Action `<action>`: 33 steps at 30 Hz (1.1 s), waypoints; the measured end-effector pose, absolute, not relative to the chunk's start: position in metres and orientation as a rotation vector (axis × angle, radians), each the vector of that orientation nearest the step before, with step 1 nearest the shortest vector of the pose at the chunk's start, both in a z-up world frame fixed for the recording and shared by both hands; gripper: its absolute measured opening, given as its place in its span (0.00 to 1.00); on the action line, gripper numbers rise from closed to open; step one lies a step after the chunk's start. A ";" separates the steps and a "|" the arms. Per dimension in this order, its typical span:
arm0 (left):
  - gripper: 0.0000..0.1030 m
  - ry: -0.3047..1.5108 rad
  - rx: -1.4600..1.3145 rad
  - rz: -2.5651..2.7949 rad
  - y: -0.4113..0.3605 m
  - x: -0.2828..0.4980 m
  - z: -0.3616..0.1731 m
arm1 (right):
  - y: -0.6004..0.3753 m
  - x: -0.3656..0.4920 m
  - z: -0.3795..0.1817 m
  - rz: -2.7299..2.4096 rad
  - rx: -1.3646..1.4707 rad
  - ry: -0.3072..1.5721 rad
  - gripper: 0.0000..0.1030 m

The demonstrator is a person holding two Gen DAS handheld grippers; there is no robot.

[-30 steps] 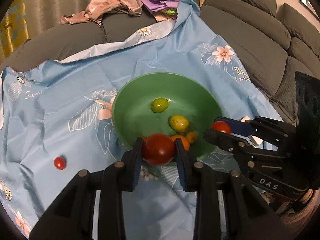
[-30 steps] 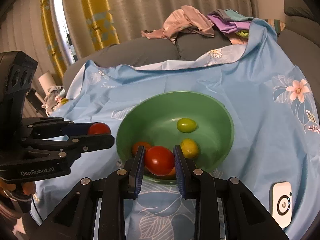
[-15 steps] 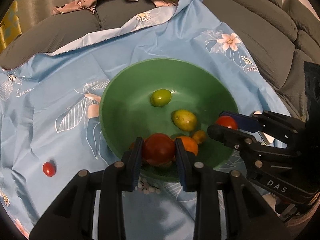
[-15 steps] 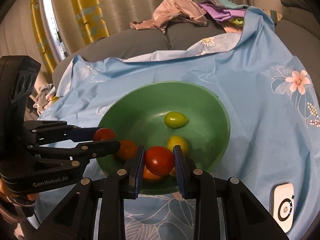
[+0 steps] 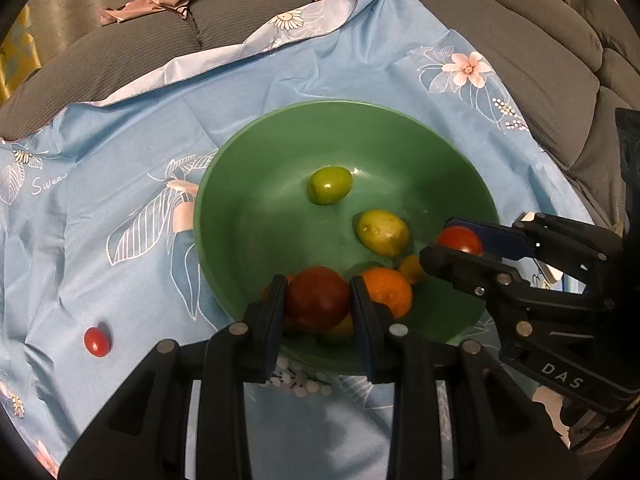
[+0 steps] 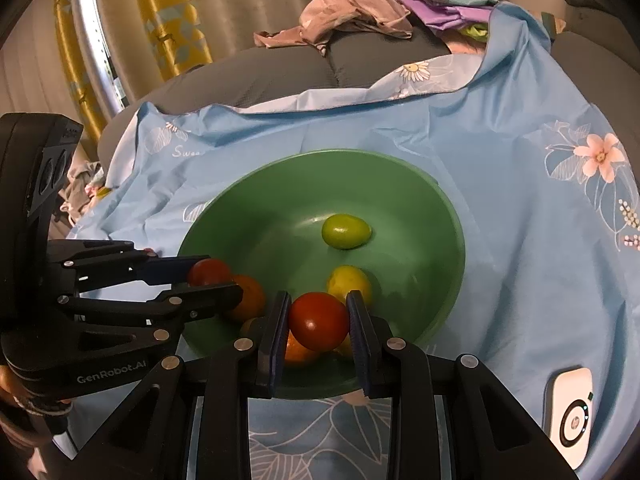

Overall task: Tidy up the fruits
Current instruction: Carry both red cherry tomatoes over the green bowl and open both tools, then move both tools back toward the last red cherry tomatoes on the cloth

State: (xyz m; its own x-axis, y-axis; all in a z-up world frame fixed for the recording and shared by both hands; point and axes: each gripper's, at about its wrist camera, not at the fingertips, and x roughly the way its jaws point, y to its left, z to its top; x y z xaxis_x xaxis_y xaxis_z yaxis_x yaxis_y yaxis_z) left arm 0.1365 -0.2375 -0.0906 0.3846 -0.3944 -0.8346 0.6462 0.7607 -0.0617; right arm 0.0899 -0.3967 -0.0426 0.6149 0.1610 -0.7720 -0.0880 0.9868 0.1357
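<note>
A green bowl (image 5: 280, 132) (image 6: 400, 164) sits on a blue flowered cloth and holds a green fruit (image 5: 330, 185) (image 6: 346, 231), a yellow fruit (image 5: 383, 232) (image 6: 349, 283) and an orange (image 5: 388, 290) (image 6: 248, 298). Above the bowl's near side, my left gripper (image 5: 318, 284) (image 6: 218, 276) is shut on a dark red tomato (image 5: 318, 300) (image 6: 208, 272). Inside the bowl's right side, my right gripper (image 6: 318, 300) (image 5: 440, 240) is shut on a red tomato (image 6: 319, 322) (image 5: 460, 240). A small red tomato (image 5: 97, 342) lies loose on the cloth to the left.
The cloth (image 5: 120, 160) covers a grey sofa (image 5: 520, 60), with crumpled clothes (image 6: 352, 16) piled at the back. A white device (image 6: 572, 416) lies on the cloth to the right of the bowl. Yellow curtains (image 6: 176, 20) hang behind.
Both grippers have come down and closer to the bowl, each still holding its tomato. The tomatoes now hang over the bowl's inside, near the fruit in it.
</note>
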 end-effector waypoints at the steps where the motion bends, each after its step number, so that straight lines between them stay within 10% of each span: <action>1: 0.31 0.967 0.297 -0.674 -0.238 0.136 -0.091 | -0.397 0.090 -0.043 0.144 0.088 0.898 0.29; 12: 0.32 0.953 0.306 -0.661 -0.237 0.133 -0.088 | -0.396 0.087 -0.041 0.119 0.097 0.905 0.29; 23: 0.71 0.899 0.288 -0.627 -0.219 0.110 -0.062 | -0.393 0.069 -0.024 0.106 0.102 0.879 0.30; 33: 0.84 0.889 0.229 -0.529 -0.162 0.069 -0.047 | -0.361 0.038 -0.002 0.201 0.100 0.853 0.36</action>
